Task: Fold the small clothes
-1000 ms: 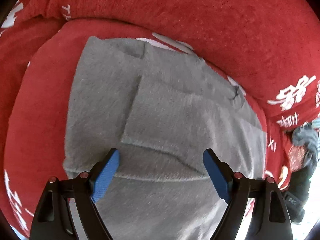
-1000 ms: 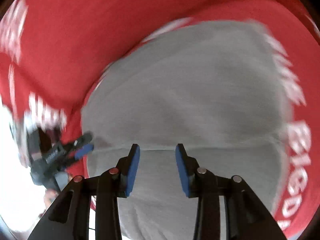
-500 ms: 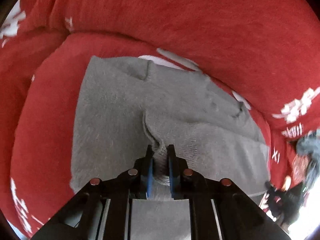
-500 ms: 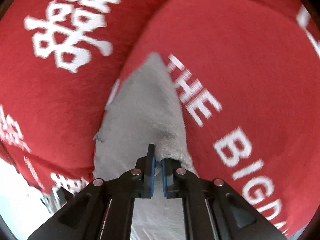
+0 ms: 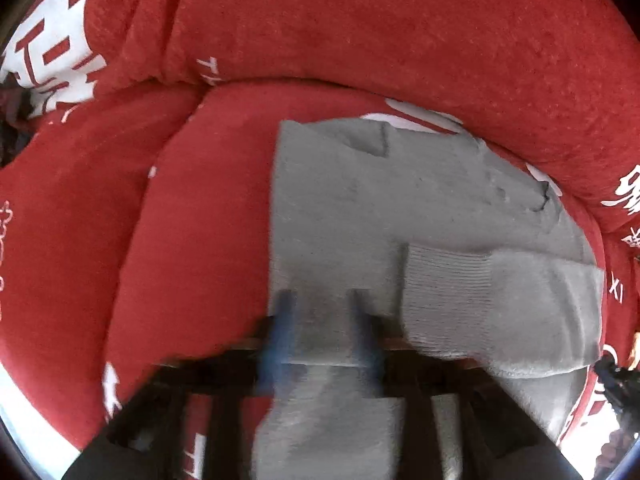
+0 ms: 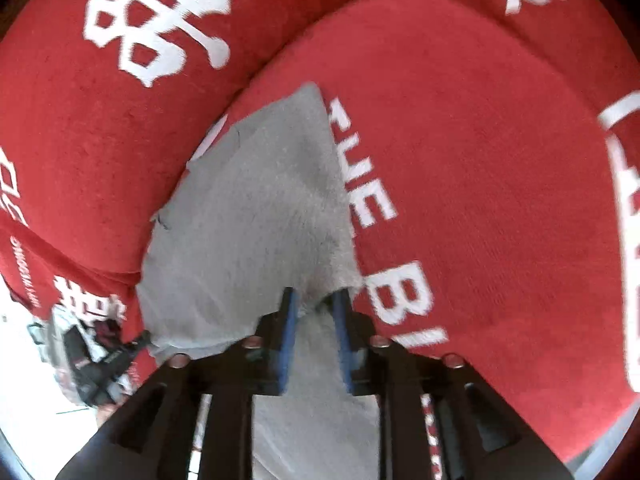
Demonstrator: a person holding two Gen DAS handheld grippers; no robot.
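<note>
Garment (image 5: 352, 208): a grey knit piece lying flat on the red cover (image 5: 192, 220), straight ahead of and beneath both tools. Left gripper (image 5: 324, 320), blurred, stands over the near left part of the cloth; its jaws have just been opening and now stand apart with fabric under them, not pinched. Just to its right lies a ribbed cuff (image 5: 444, 280), folded in across the body. Right gripper (image 6: 314, 312) has also just been opening; a raised tuck of the cloth's near corner still sits between its pads (image 6: 289, 320), and I cannot tell if they press on it. To finish this fold well, I judge both tools should let go fully, lift straight off without dragging the nap, then smooth the cuff edge flush.
</note>
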